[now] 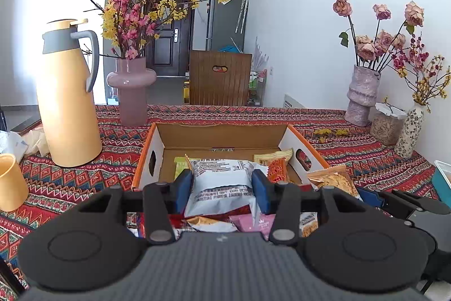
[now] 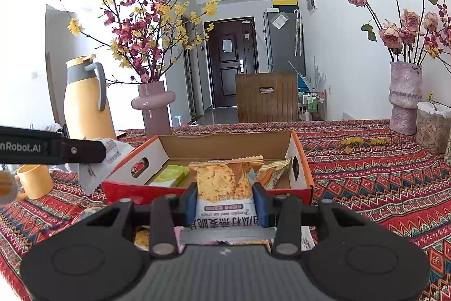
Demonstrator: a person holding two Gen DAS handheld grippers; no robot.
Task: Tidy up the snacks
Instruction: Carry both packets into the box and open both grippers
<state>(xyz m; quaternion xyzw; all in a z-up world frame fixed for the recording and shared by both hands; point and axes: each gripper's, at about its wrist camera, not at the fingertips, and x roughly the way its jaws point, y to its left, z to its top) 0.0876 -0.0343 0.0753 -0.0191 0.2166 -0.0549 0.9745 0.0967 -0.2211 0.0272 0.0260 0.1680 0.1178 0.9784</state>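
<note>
Partway through: the box near the desk's middle already has a green pack and an orange pack; loose snacks wait at the near edge. My left tongs clamp a white bag, my right tongs clamp an oat crisp pack, both near the box front.

A white packet is clamped by the left gripper at lower centre. A box is seen behind it, a jug at left.
</note>
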